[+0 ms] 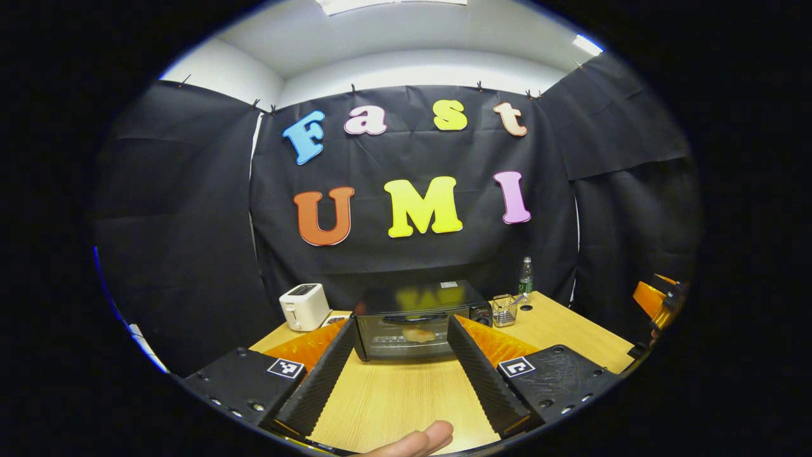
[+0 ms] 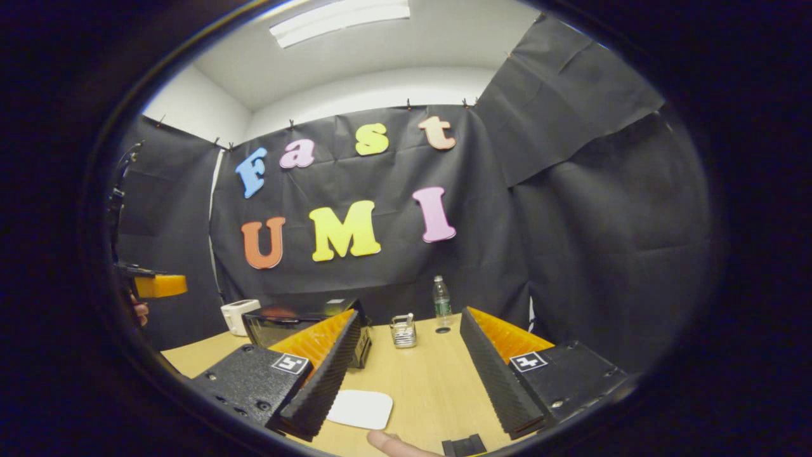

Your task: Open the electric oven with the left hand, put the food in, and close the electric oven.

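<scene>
Fingertip (image 1: 424,439), left hand-held gripper (image 1: 401,371) spread, oven (image 1: 419,320) closed

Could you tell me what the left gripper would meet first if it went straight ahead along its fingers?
Most likely the electric oven: its closed glass door sits squarely between the open left gripper fingers, with bare wooden table before it. Depth is hard to judge in this fisheye view.

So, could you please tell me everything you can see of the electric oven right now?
The electric oven is a small black countertop box with a glossy top and a glass door carrying a curved handle along its upper edge. The door is shut, and something pale and browned shows inside. It stands upright on the wooden table, between a white toaster and a wire basket. Neither claw touches it.
</scene>
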A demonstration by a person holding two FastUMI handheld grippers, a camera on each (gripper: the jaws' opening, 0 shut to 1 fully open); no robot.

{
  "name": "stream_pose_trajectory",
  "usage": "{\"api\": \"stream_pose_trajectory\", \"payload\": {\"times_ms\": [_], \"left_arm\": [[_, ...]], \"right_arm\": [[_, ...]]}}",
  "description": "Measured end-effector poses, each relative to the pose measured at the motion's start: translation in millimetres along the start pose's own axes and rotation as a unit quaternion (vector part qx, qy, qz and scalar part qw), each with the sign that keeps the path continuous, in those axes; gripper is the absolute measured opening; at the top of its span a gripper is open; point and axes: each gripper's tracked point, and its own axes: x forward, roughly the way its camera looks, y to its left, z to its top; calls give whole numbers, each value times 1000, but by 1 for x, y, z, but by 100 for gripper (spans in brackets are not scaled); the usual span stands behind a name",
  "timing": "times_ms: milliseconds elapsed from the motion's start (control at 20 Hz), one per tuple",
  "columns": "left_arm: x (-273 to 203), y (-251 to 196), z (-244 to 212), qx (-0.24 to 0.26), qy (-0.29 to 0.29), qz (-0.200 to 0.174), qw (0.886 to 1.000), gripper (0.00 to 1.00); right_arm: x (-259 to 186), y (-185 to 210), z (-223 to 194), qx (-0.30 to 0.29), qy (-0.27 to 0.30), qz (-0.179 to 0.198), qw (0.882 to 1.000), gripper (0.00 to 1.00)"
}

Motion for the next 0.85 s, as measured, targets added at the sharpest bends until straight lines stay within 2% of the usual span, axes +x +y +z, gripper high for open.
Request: {"api": "stream_pose_trajectory", "payload": {"times_ms": [50, 100, 250, 350, 500, 600, 650, 700, 850], "left_arm": [[-8, -1, 5, 2, -11, -4, 1000, 100], [-18, -1, 9, 1, -20, -4, 1000, 95], [-43, 1, 8, -9, -34, 7, 999, 95], [-53, 7, 9, 1, -36, 21, 999, 95], [-64, 10, 11, 6, -45, 35, 998, 95], [-70, 8, 8, -6, -48, 35, 998, 95], [-72, 7, 8, -9, -49, 34, 998, 100], [-73, 8, 8, -11, -52, 32, 998, 95], [-77, 7, 5, -12, -51, 31, 998, 95]], "right_arm": [[-3, -3, 0, 3, 11, -4, 1000, 96], [-6, -7, 4, 5, 13, -7, 1000, 96], [-15, -15, 20, -13, 2, -20, 1000, 96], [-22, -8, 30, -41, -6, -11, 999, 96], [-36, -1, 49, -48, -25, 2, 999, 96], [-44, -1, 56, -57, -39, 0, 998, 96], [-47, -2, 54, -65, -41, -5, 997, 96], [-50, -1, 56, -71, -44, -9, 997, 96], [-54, 13, 56, -86, -45, 3, 995, 96]]}}
